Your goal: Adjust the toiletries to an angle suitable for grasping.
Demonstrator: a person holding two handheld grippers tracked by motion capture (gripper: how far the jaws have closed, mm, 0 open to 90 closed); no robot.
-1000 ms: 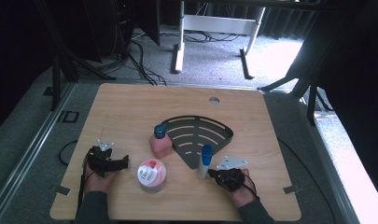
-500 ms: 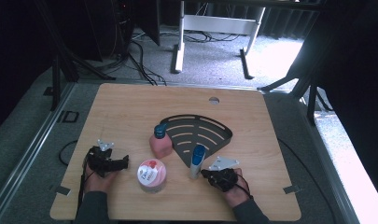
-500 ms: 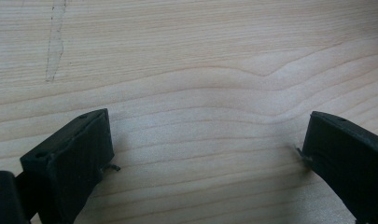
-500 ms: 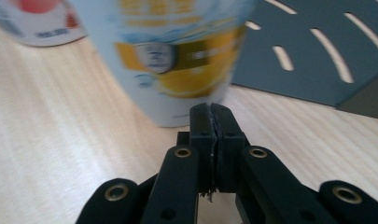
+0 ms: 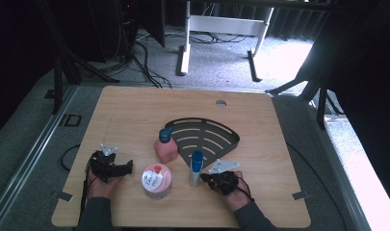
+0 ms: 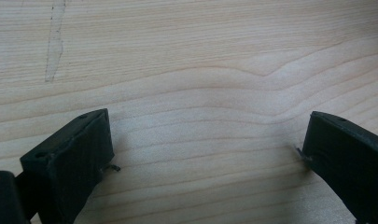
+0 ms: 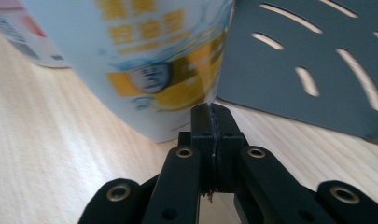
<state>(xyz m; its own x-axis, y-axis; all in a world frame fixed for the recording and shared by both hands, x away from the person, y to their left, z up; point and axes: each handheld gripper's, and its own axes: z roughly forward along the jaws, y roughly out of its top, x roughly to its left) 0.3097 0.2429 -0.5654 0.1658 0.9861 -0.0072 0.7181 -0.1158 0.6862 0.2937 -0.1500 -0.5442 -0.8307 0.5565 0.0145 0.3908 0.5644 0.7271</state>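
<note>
A slim white bottle with a blue cap (image 5: 196, 168) stands upright just in front of the black fan-shaped slotted tray (image 5: 207, 137). My right gripper (image 5: 205, 179) is shut, its closed tips resting against the bottle's lower right side. In the right gripper view the shut jaws (image 7: 213, 112) meet the white bottle (image 7: 149, 60) with its yellow label, and the dark tray (image 7: 308, 60) lies behind. My left gripper (image 5: 126, 167) rests at the front left, open. Its jaws (image 6: 200, 144) stand wide apart over bare wood.
A pink bottle with a blue cap (image 5: 165, 147) stands left of the tray. A round pink and white jar (image 5: 157, 180) sits near the front edge between my two hands. The wooden table (image 5: 135, 110) has a small hole (image 5: 221, 103) at the back.
The blue-capped white bottle has slid left, off the tray's front corner, with my shut right gripper following against it. The left gripper has stayed put.
</note>
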